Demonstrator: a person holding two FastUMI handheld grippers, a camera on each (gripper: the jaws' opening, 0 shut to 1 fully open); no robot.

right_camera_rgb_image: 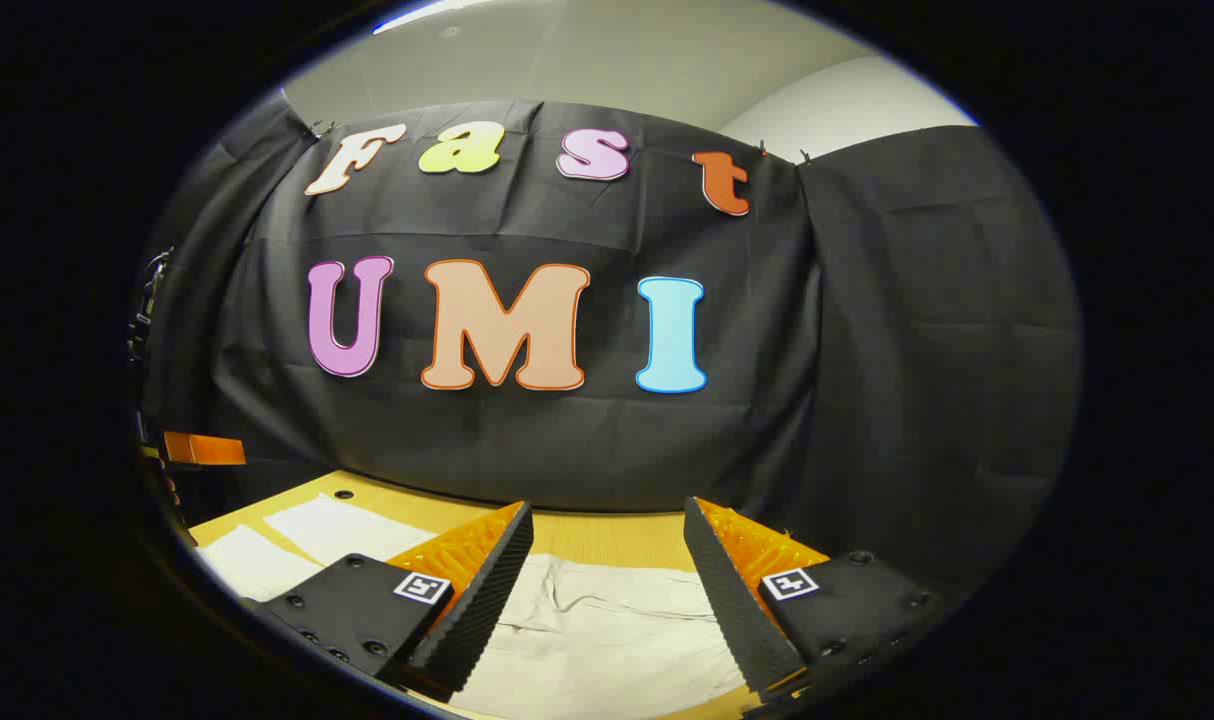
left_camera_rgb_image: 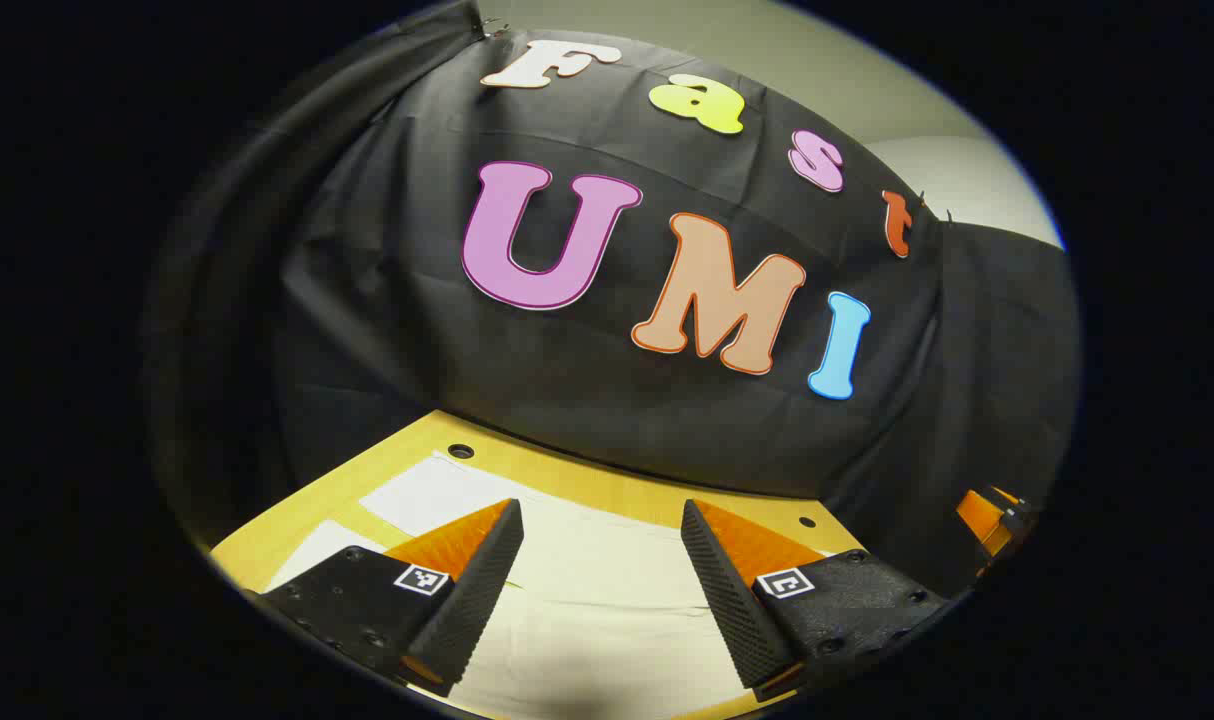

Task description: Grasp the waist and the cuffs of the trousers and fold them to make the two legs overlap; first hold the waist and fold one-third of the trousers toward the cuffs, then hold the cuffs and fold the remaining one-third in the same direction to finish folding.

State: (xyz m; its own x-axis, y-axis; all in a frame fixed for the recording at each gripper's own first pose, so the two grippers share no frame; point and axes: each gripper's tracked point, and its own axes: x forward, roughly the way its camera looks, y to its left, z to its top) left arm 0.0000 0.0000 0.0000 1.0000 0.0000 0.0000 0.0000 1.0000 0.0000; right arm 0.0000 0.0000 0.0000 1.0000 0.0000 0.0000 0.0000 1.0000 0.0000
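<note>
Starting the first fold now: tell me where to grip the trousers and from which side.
Grip the trousers at the wrinkled fabric edge lying flat between the open right hand-held gripper fingers. Come from above, pinching a raised crease, since the cloth lies flat on the table.

A wooden worktop [left_camera_rgb_image: 587, 478] is seen below a black cloth wall [left_camera_rgb_image: 587, 400], with round holes [left_camera_rgb_image: 460, 451] set near its far edge. Pale sheets [right_camera_rgb_image: 327, 525] are laid flat on the worktop. A pale room wall [right_camera_rgb_image: 607, 60] is seen above the cloth.
</note>
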